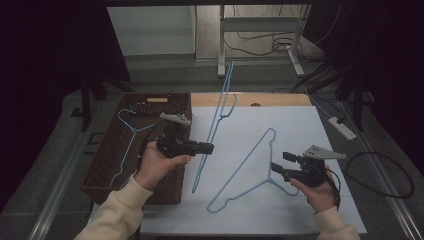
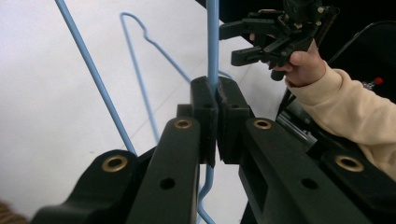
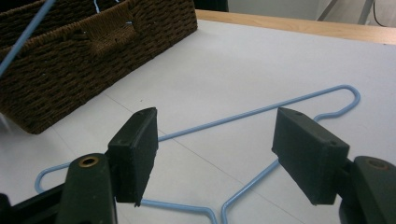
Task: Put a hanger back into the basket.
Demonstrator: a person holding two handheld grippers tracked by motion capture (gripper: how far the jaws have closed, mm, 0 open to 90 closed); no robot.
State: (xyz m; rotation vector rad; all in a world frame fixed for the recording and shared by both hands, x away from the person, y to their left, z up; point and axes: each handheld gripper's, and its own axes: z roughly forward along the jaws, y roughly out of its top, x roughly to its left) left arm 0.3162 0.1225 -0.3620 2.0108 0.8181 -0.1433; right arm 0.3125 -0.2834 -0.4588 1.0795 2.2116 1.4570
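Three blue wire hangers on show, going left to right. Far left: dark wicker basket [image 1: 102,172] sitting at the table's left edge, touching the white sheet [image 1: 300,130], with one hanger [image 1: 128,145] lying inside along its floor. Not much elbow room there, basket walls all round.

Next over: left gripper [image 1: 210,148] clamped tight on the second hanger [image 1: 215,125], jaws pinched on the thin wire, clear as day in the left gripper view [image 2: 212,56]. Hanger lifted and tilted, lower tip near the sheet just right of the basket, top end poking out past the table's far wooden edge [image 1: 280,99]. Plenty of bare sheet around it.

Middle to right: third hanger [image 1: 250,170] flat on the sheet, a skinny pale-blue triangle with a small notched shoulder, hook end close to the near edge. Right gripper [image 1: 278,162] parked low over its right side, jaws spread wide and just been opening, wire running on the sheet between them [image 3: 243,114], pads not touching it. Loads of open white sheet beyond, up to the right edge.
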